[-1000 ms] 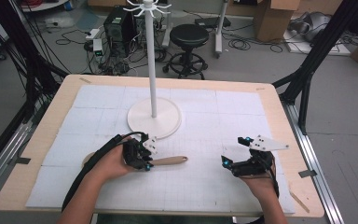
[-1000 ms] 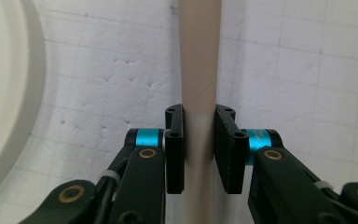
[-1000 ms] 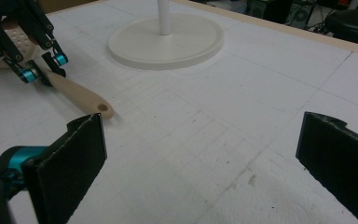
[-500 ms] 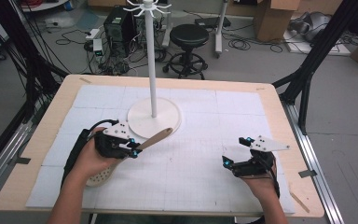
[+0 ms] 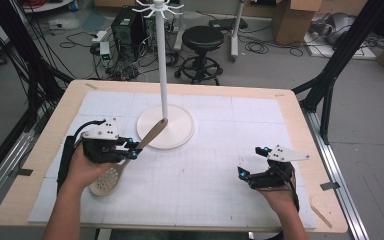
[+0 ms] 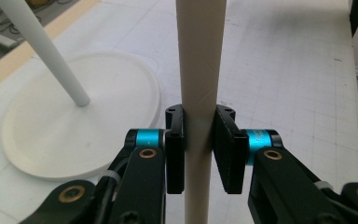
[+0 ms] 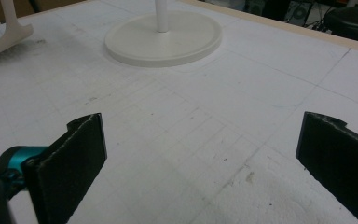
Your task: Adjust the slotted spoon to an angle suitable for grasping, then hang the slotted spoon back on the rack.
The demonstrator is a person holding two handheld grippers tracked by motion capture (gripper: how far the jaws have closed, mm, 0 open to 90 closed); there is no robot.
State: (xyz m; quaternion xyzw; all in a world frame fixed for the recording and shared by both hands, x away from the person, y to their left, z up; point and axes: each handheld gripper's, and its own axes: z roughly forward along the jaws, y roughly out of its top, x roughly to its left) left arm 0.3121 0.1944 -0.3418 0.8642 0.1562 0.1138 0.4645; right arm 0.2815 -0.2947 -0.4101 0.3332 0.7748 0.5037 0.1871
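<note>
A pale wooden slotted spoon (image 5: 109,179) is off the mat, its handle slanting up toward the pole of the white hook stand (image 5: 163,65). My left gripper (image 5: 130,148) is shut on that handle partway along. In the left gripper view both pads (image 6: 175,149) press the handle (image 6: 200,60), with the stand's round base (image 6: 51,135) behind on the left. My right gripper (image 5: 250,161) rests low at the right of the mat, open, with nothing between its jaws. The right gripper view has its wide-apart gripper (image 7: 200,154) facing the stand base (image 7: 168,37), the spoon's head (image 7: 4,39) at far left.
The stand's base (image 5: 177,130) sits at the mat's middle back, and its hooks top the pole (image 5: 158,7). A white gridded mat (image 5: 205,185) covers the wooden table (image 5: 300,115). A stool (image 5: 203,37) and cables lie on the floor beyond.
The left gripper has lifted the spoon off the mat and carried it left. The handle, lying flat and pointing right before, now tilts up toward the pole. The right gripper has stayed still.
</note>
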